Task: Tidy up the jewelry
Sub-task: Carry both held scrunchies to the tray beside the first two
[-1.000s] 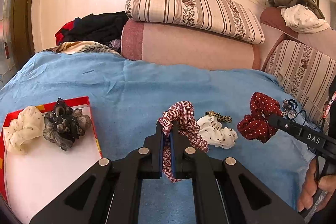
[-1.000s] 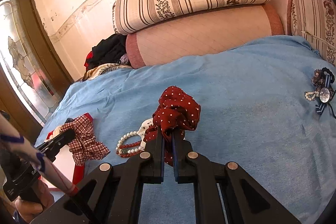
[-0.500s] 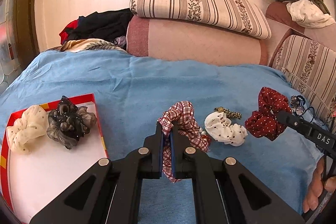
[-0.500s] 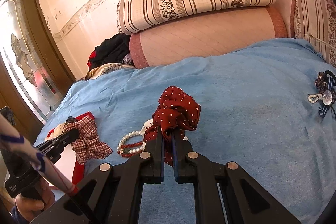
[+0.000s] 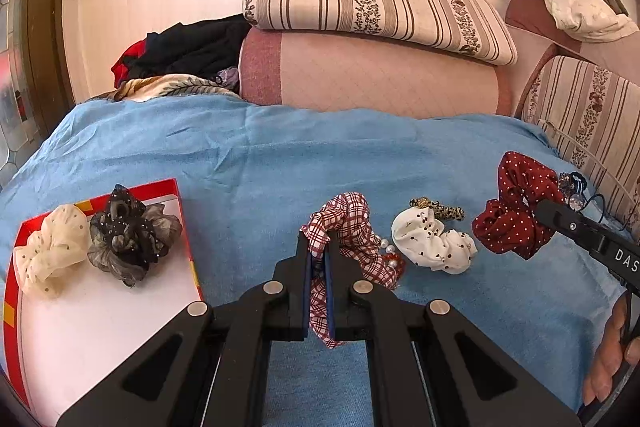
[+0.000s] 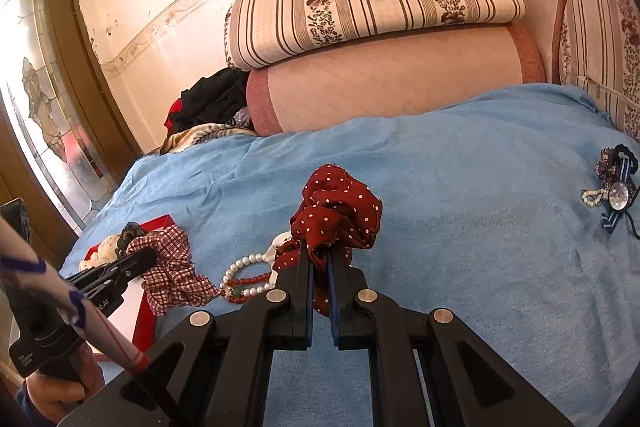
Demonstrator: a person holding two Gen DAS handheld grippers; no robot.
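My left gripper (image 5: 318,247) is shut on a red-and-white checked scrunchie (image 5: 352,227), held above the blue blanket just right of a red-rimmed white tray (image 5: 100,311). The tray holds a cream scrunchie (image 5: 50,249) and a black-grey scrunchie (image 5: 130,233). My right gripper (image 6: 320,259) is shut on a dark red polka-dot scrunchie (image 6: 338,215), also seen in the left wrist view (image 5: 516,211). A white dotted scrunchie (image 5: 432,241), a leopard hair tie (image 5: 438,209) and a pearl-and-red bead bracelet (image 6: 244,279) lie on the blanket between them.
A blue blanket (image 6: 480,227) covers the bed. A blue ribbon brooch with pearls (image 6: 614,191) lies at the far right. Striped cushions (image 5: 376,3) and a pink bolster (image 5: 372,75) line the back. Clothes (image 5: 188,51) are piled at the back left.
Both grippers have stayed shut on their scrunchies and drifted left, so the tray has shifted right and nearer in the left wrist view.
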